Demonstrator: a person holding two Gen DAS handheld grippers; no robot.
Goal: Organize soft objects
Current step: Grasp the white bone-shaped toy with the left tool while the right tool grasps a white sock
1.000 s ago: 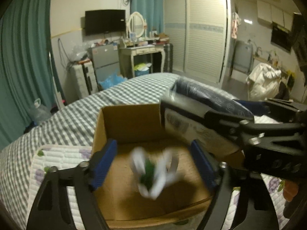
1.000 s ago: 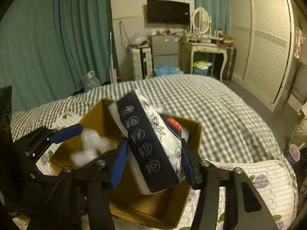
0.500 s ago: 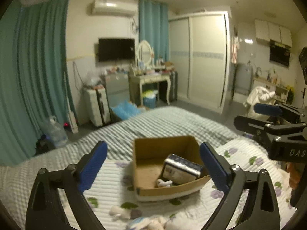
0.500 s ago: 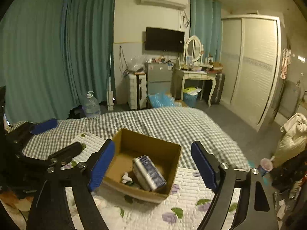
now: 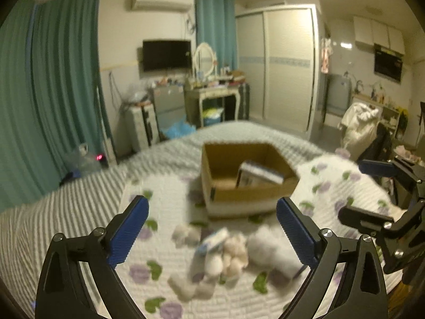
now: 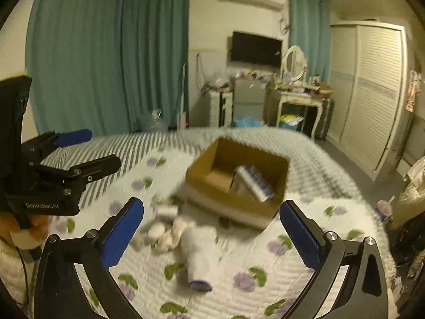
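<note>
Dim yellowish indoor light, motion blur over bedding (fisheye edges bent, vignetted).

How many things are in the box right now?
1 that I can see: a tissue pack leaning against the box's far right corner. The near wall may hide something small.

Teal curtains [image 6: 106, 58] hang along the left wall beside a wall-mounted television [image 5: 166, 55] and an air conditioner [image 5: 159, 0] above it. A white dressing table [image 6: 297, 101] with an oval mirror [image 6: 292, 59] stands beside a louvred wardrobe [image 6: 372, 93].
</note>
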